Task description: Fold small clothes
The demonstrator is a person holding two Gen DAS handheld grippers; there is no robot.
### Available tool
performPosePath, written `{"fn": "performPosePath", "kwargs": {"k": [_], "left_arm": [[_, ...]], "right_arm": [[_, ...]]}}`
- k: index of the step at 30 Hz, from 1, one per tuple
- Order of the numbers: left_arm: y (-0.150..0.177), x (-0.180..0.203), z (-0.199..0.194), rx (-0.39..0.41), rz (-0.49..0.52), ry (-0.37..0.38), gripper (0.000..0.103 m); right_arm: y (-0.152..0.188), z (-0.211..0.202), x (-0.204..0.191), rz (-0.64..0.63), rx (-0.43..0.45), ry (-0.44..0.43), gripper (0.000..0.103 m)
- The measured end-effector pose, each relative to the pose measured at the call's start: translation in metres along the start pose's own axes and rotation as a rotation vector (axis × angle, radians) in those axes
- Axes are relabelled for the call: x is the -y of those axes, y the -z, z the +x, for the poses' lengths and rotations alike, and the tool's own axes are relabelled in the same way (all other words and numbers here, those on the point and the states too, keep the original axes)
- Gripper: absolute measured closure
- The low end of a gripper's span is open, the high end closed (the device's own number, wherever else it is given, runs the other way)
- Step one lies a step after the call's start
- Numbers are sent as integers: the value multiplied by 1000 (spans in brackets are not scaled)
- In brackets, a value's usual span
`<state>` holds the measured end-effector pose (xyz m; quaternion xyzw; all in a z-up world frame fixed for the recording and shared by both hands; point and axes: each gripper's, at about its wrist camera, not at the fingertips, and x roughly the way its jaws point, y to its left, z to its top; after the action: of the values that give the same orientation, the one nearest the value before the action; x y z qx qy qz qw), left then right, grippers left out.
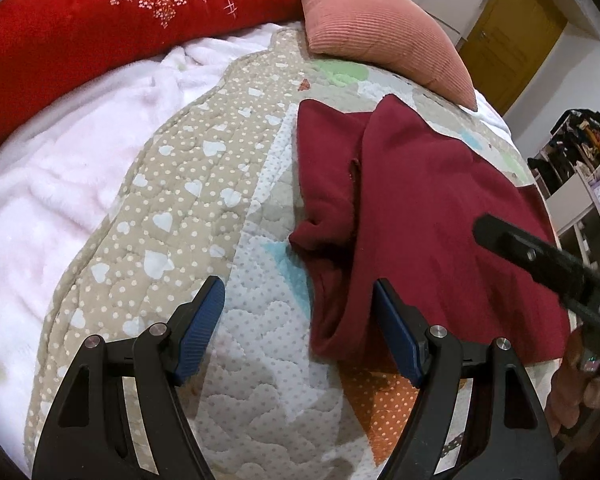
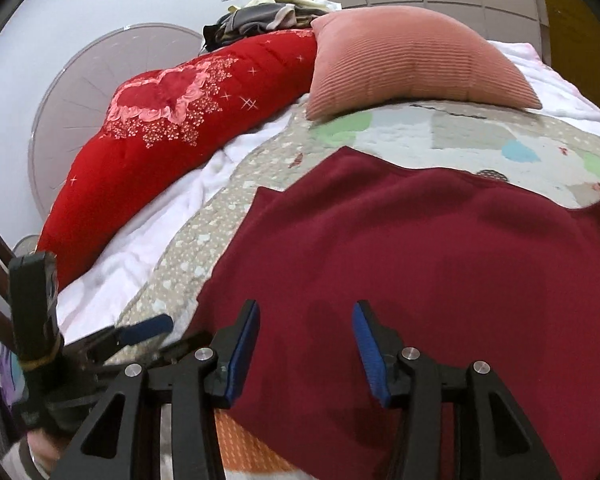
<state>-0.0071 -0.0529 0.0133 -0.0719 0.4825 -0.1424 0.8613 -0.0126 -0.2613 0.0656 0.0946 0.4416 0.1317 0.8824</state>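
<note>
A dark maroon knit garment (image 1: 428, 216) lies spread on a patchwork quilted bedcover (image 1: 172, 208) printed with hearts and dots, toward the right side of the bed in the left wrist view. Its left part is folded over, leaving a bunched ridge along that edge.

The left gripper (image 1: 300, 320) hangs above the quilt at the garment's near left edge, its 2 blue-padded fingers spread wide apart and holding nothing. The right gripper (image 2: 306, 344) hovers over the near part of the garment (image 2: 420, 264), fingers likewise apart and empty.

At the far end, a pink ribbed cushion (image 2: 416, 60) rests on the quilt beside a red quilted blanket with a pink heart motif (image 2: 168, 128). A white fleece sheet (image 1: 60, 184) lies to the left.
</note>
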Motion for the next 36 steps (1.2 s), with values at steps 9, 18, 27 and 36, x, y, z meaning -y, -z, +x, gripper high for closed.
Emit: {"fn": "performPosePath", "kwargs": {"k": [9, 18, 27, 36], "left_arm": [[0, -1, 0, 29, 7, 0, 27], [3, -8, 0, 40, -7, 43, 27], [9, -14, -26, 86, -3, 62, 27], [2, -9, -25, 90, -5, 36, 27]], "right_arm": [[-32, 16, -14, 92, 23, -61, 53], [-50, 80, -43, 35, -110, -12, 44], [-53, 68, -57, -118, -81, 23, 95], [-41, 90, -52, -43, -103, -53, 93]]}}
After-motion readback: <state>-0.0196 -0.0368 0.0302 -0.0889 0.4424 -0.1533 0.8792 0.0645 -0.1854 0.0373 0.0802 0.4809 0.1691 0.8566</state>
